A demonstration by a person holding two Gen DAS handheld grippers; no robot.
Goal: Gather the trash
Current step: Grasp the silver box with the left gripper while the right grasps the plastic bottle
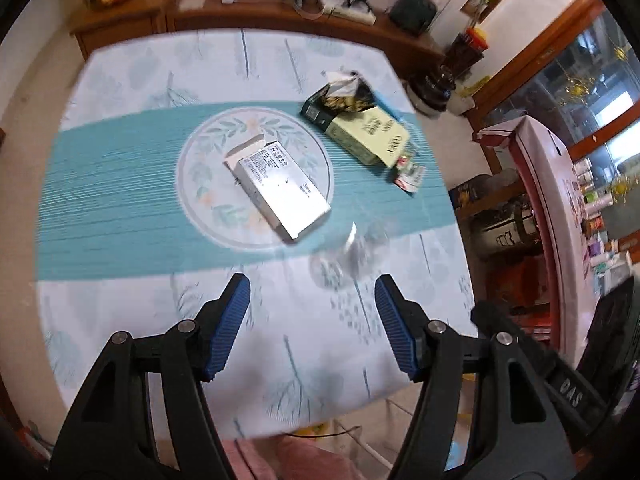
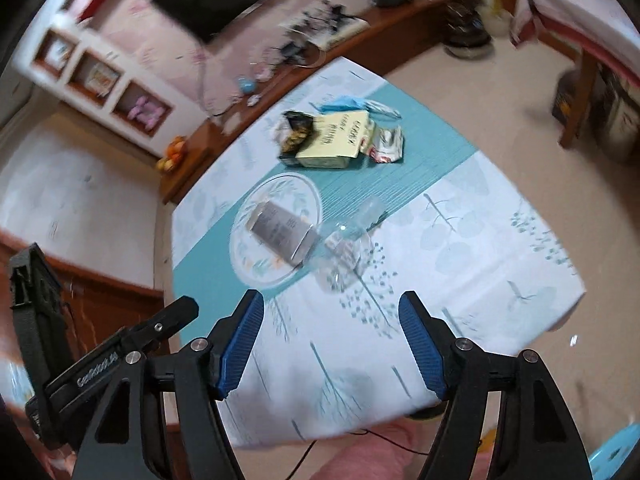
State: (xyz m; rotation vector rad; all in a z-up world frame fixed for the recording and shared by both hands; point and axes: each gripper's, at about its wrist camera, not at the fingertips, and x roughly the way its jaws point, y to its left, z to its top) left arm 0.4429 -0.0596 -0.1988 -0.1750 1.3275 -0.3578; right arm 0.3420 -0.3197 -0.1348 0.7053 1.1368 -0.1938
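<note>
Table [image 1: 120, 320] under a pale leaf-print cloth with a teal band fills both wrist views, and we hold a two-finger gripper over its near edge in each hand. Our left gripper [image 1: 312, 328] hangs with its blue pads well apart and nothing between them. Our right gripper [image 2: 332, 344] is spread wide, likewise empty, its jaws clear of the cloth.

In the left wrist view, a white carton [image 1: 276, 188] lies flat on the round printed medallion at the table's centre, one end flap open. At two o'clock from it lies a pale green box [image 1: 368, 136], its torn dark end facing the far side of the table. Touching the green box's near end, at about three o'clock from the carton, sits a small red and white wrapper [image 1: 410, 174]. At five o'clock from the carton, just beside its corner, lies a crumpled clear plastic piece [image 1: 352, 256], blurred and hard to make out.

A wooden sideboard [image 1: 256, 16] runs along the wall at twelve o'clock beyond the table
</note>
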